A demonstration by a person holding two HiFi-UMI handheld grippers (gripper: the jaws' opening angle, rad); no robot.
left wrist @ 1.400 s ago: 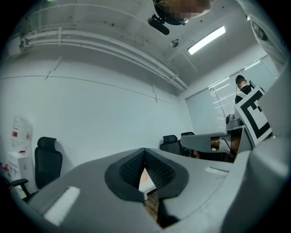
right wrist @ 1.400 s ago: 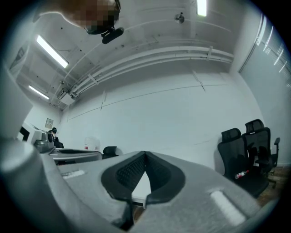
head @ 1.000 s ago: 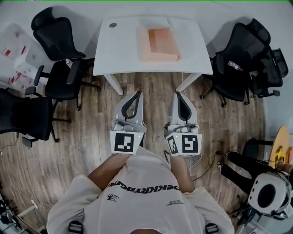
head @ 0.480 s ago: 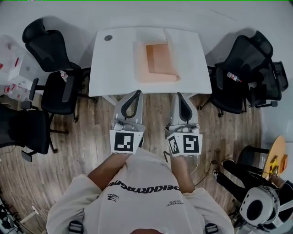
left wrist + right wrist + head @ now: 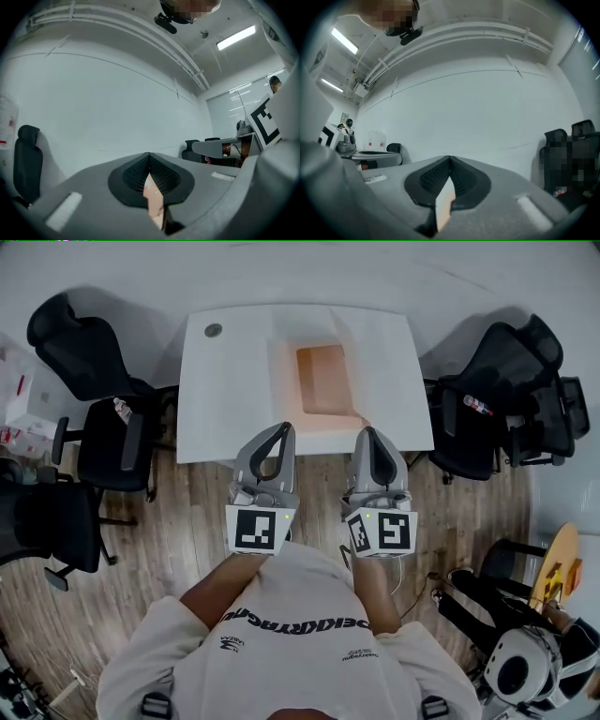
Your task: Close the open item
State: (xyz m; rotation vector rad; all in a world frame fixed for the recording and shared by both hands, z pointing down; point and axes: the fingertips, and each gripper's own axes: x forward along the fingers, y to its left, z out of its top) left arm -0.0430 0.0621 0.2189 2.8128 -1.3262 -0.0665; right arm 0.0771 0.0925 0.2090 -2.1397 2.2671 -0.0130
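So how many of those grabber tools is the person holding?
2. The left gripper is at the table's near edge, the right gripper beside it, both with jaws shut. None seem hidden.

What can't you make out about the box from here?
Box, head view: too small to tell lid from base.
Gripper views: the shut left gripper and right gripper block all but a pink sliver.
Disc on table: too small to identify.
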